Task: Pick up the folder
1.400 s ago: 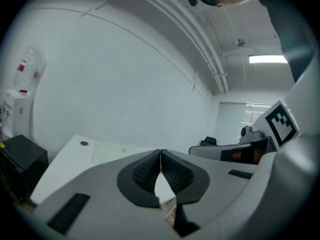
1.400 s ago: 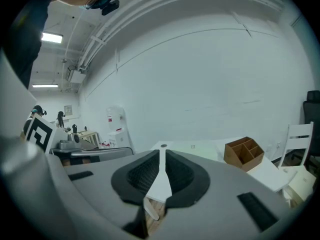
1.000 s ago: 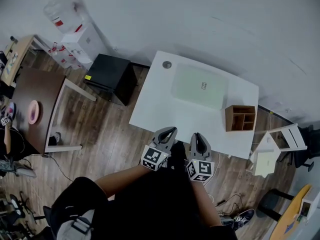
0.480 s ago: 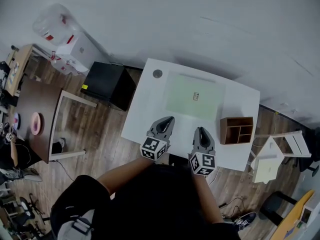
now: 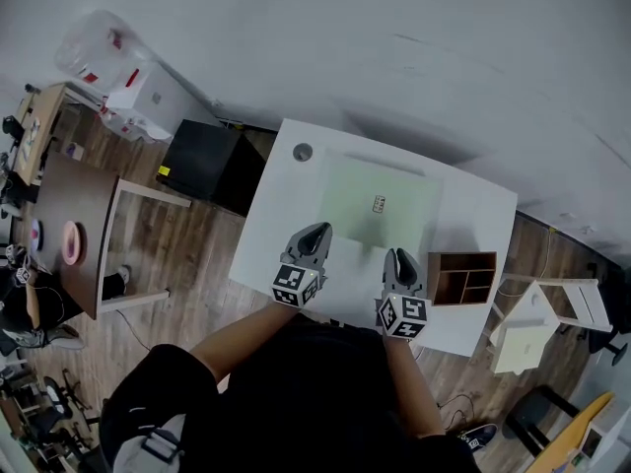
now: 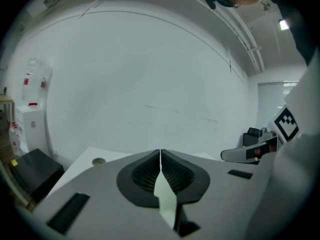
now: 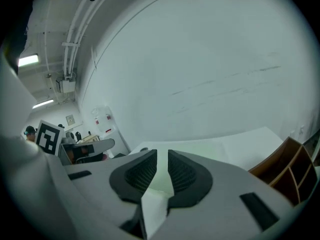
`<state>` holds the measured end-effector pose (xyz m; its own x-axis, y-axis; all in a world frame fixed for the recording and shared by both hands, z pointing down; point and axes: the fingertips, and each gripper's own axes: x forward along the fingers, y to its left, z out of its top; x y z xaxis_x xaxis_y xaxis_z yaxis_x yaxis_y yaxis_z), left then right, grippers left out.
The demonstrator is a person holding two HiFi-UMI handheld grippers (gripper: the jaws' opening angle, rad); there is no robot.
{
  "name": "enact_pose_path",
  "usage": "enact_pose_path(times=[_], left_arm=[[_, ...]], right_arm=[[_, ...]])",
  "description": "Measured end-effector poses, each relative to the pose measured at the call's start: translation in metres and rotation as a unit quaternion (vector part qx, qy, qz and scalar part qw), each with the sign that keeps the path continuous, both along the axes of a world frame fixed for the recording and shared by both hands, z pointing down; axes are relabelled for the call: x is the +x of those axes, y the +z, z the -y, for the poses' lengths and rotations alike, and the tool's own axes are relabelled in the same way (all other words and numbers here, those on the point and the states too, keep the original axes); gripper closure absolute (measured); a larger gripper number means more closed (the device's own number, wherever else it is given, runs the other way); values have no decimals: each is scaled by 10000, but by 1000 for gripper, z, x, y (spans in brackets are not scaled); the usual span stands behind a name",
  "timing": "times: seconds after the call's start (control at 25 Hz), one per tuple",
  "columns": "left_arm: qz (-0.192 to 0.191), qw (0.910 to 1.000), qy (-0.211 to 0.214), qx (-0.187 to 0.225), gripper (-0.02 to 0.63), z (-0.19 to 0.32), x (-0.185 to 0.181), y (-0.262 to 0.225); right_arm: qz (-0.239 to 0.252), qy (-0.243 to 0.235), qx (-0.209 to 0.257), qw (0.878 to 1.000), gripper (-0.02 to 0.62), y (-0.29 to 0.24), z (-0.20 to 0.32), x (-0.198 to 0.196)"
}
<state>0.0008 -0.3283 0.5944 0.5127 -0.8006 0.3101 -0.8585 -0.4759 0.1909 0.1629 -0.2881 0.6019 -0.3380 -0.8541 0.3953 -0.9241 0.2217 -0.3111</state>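
table [image 5: 264, 242]: white; carries the folder, a wood organizer and a cap. Person stands at its near edge.
folder [image 5: 380, 190]: pale green and flat on the table, mid to far side, w/ a small label near its centre. Nothing lies on it.
folder axis: long axis runs across the table, left to right in the head view and roughly parallel w/ the far edge. One long edge faces the person, and the short ends point to the table's sides.
organizer [image 5: 461, 277]: just right of the folder's near-right corner, close beside the R gripper.
L gripper [image 5: 315, 233]: jaws pressed together and empty. Tip is by the folder's near-left corner; can't tell if it touches.
R gripper [image 5: 398, 259]: jaws opening w/ a narrow gap and nothing in it; green sheet shows beyond them. Tip is just short of the near long edge, right of its middle.
key relation: folder lies straight ahead of both grippers, which stand side by side along its near long edge. Neither is clearly nearer. Judgement: R looks set to take that edge first, since its jaws are parting.
grip note: the sheet lies flush on the table, so a jaw prob. has to get under the edge.
cap [image 5: 303, 152]: small and round, at the far-left corner, apart from the folder.
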Motion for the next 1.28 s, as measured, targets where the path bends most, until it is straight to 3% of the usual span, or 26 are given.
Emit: enact_pose_path(times=[0.16,0.28,0.48,0.92,1.12,1.28], left_arm=[[209,9993,-72,-286,589,20,-2,31],[109,9991,20,-403,578,34,-3,48],[287,9968,90,-740,447,54,-4,87],[478,9864,-24,-1570,317,69,-8,143],[598,9833,-44,-1718,305,69,-13,160],[630,9834,-18,-1703,307,68,-14,161]], right_arm=[[-200,-51,-262,9994,494,31,19,14],[-413,118,-547,9976,439,59,30,27],[-447,374,-909,9942,356,97,47,47],[-535,608,-1359,9874,322,136,55,75],[-621,459,-1485,9859,321,151,56,71],[-403,550,-1622,9844,318,161,55,71]])
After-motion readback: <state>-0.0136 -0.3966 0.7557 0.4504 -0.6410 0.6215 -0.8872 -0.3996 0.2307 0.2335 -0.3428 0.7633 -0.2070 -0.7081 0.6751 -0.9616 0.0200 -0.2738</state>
